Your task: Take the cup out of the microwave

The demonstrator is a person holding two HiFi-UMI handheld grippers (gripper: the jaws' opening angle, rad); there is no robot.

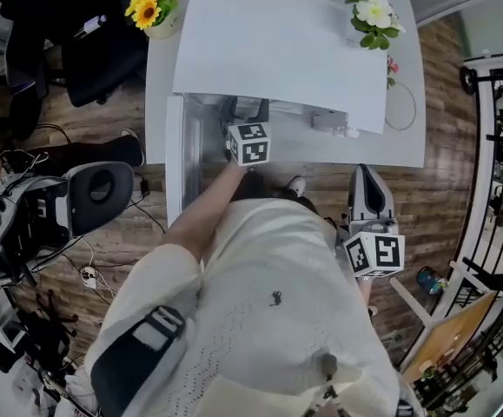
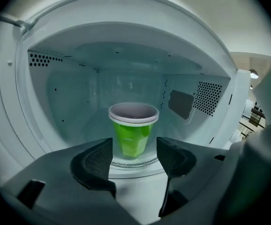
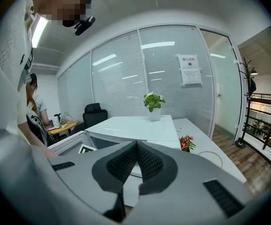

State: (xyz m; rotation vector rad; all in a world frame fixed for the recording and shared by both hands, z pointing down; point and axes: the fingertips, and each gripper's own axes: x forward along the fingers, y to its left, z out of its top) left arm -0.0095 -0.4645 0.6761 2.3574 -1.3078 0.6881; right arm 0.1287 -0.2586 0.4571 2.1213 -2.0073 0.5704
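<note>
The person's white shirt fills the near part of the head view. At the person's right side, short of the tabletop's front edge, the right gripper points over the table. Its jaws are pressed together with nothing between them.

The left arm reaches forward into the open microwave, which stands along the front edge of the white table. Its door is swung wide to the left. The left gripper sits in the opening with its jaws spread, and the pads touch nothing.

Just past the jaw tips, seen through the gap between them, the green cup stands upright on the glass turntable. It is in the middle of the microwave floor, and its pale rim is clear of both jaws. Behind it are the back wall and a vent grille on the right wall.

Beyond the microwave, a pot of sunflowers stands at the far left corner of the tabletop. A pot of white flowers stands toward the far right corner. A loop of cable lies by the right edge. A dark office chair stands on the wood floor off the table's left edge.
</note>
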